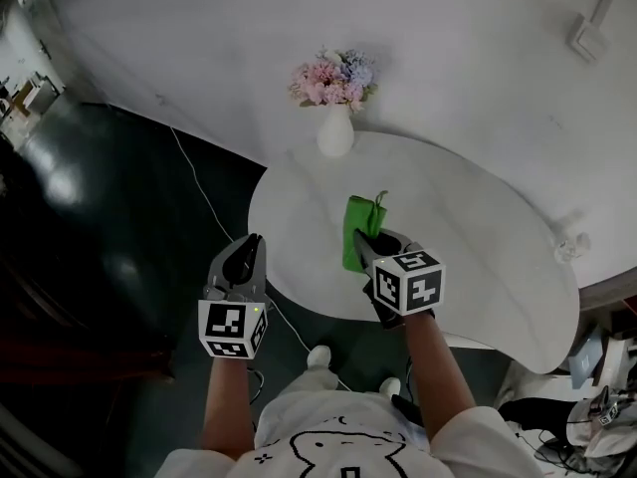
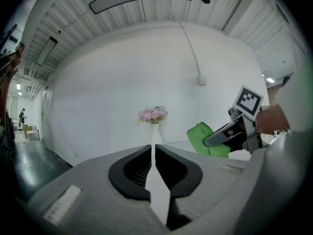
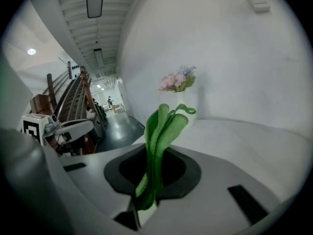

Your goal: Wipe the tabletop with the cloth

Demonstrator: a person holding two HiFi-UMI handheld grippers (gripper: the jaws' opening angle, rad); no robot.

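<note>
closest to the head camera is the person's white printed shirt [image 1: 338, 446], with both bare forearms reaching forward from it; just beyond, the left hand-held gripper [image 1: 253, 242] hangs over the dark floor [image 1: 100, 267], beside the near left edge of the white bench [image 1: 478, 267]; the left gripper view shows its jaws drawn together, with only a thin slit between them and nothing in it; the right hand-held gripper [image 1: 366, 239] is over the near part of the bench, near its partner but not touching it; its jaws are clamped on the green cloth [image 3: 159, 136], whose folded edges stand up from between them and end in a small loop; in the head view the cloth runs from the jaw tips away from the person as a folded strip over the bench top; whether it rests on the surface cannot be told; from the left gripper view it bunches under and around the right jaw tips; a thin pale cable [image 1: 204, 197] trails across the floor left of the bench; farther on, a white vase [image 1: 335, 132] stands at the far edge of the bench, well apart from the cloth, holding pink and pale blue flowers [image 1: 333, 78]; behind it rises a white wall [image 1: 478, 78].
</note>
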